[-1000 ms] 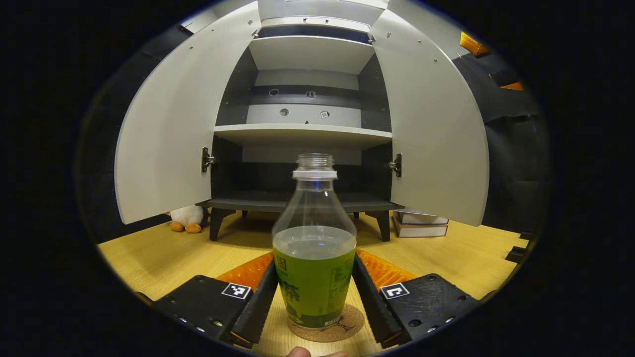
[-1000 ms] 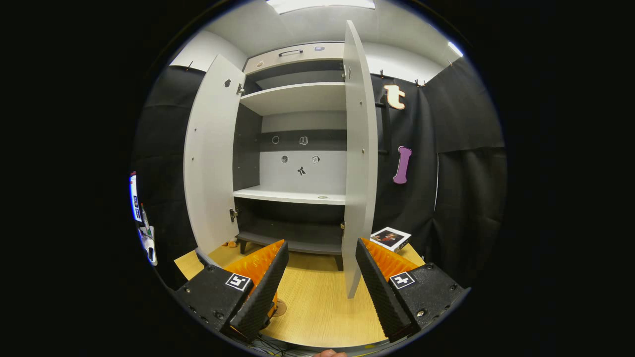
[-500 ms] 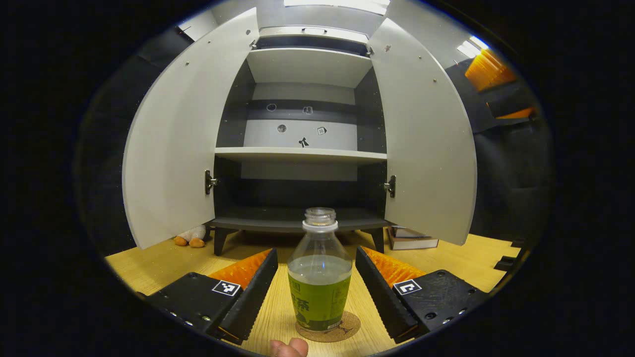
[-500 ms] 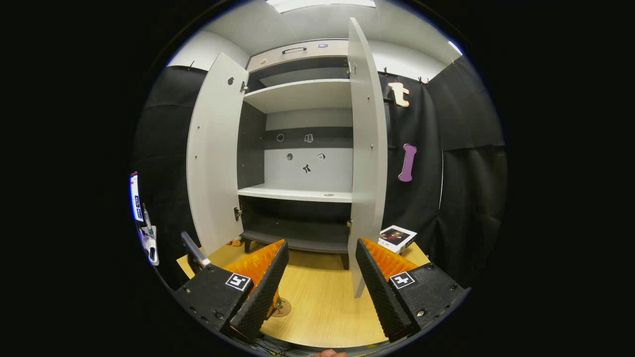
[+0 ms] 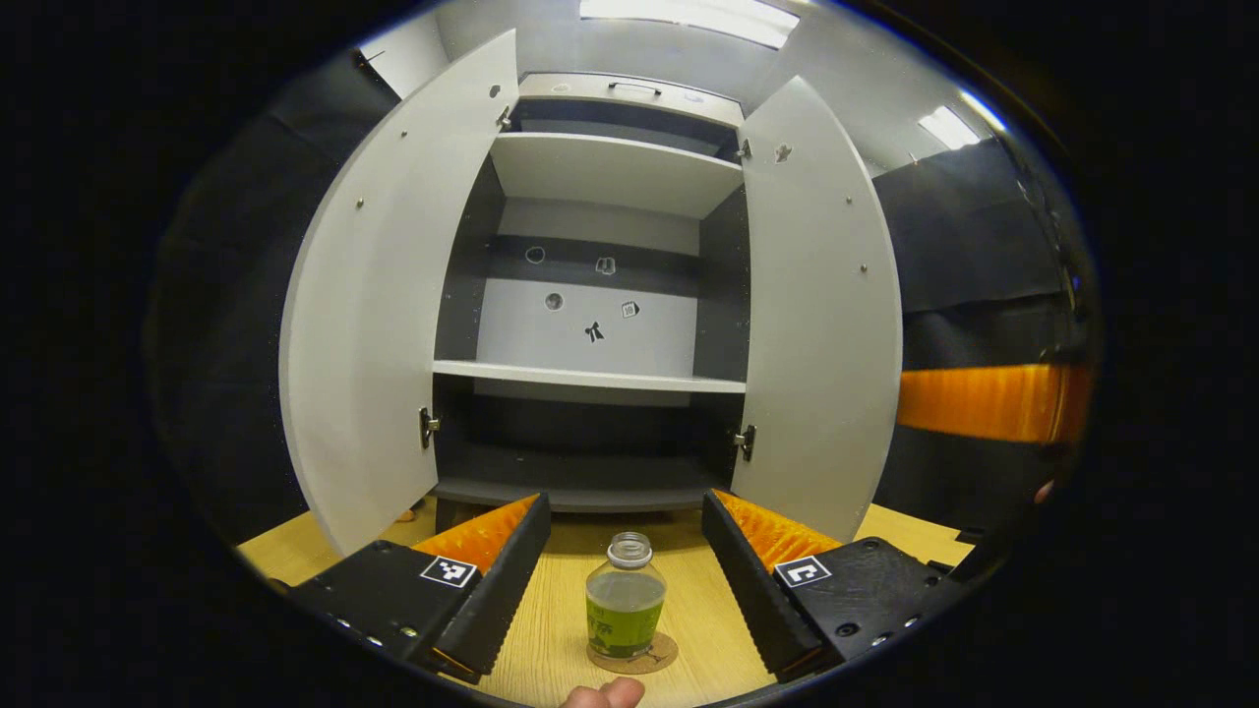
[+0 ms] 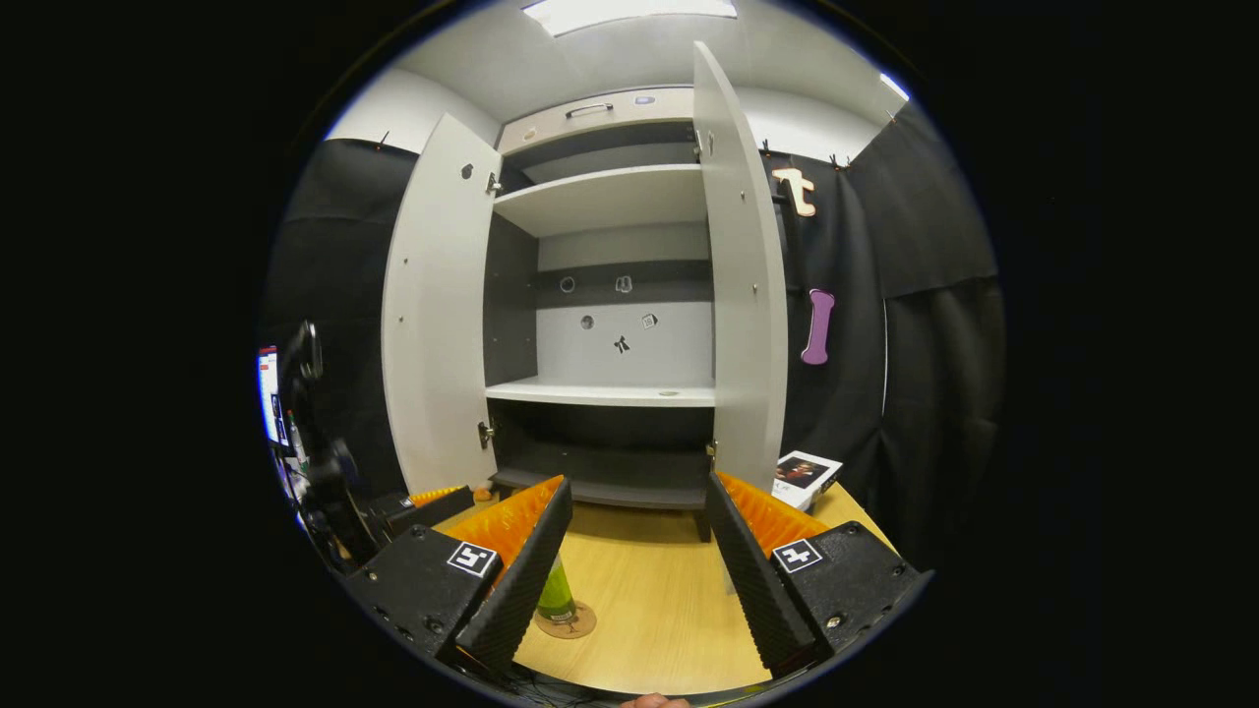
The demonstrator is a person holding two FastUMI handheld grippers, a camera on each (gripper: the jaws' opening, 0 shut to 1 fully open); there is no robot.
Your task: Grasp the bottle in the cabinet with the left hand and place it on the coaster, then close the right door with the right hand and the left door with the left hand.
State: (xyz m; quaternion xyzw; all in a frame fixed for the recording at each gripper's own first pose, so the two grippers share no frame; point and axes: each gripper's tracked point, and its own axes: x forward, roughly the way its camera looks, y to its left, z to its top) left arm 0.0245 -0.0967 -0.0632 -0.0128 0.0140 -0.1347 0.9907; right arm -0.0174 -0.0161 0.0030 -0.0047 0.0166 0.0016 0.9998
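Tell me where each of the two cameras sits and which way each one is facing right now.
Left gripper view: rides the left gripper, facing the open cabinet head-on; bottle on its coaster between its open fingers, a fingertip at the bottom edge.
Right gripper view: rides the right gripper, facing the cabinet's right door nearly edge-on; fingers open.
Shared: cabinet, both doors, bottle, coaster, table.

bottle (image 6: 555,593) half behind tongs (image 6: 637,575)

- The bottle (image 5: 626,596) has a green label with print too small to read.
- The square black-and-white markers on each gripper carry patterns, no legible text.
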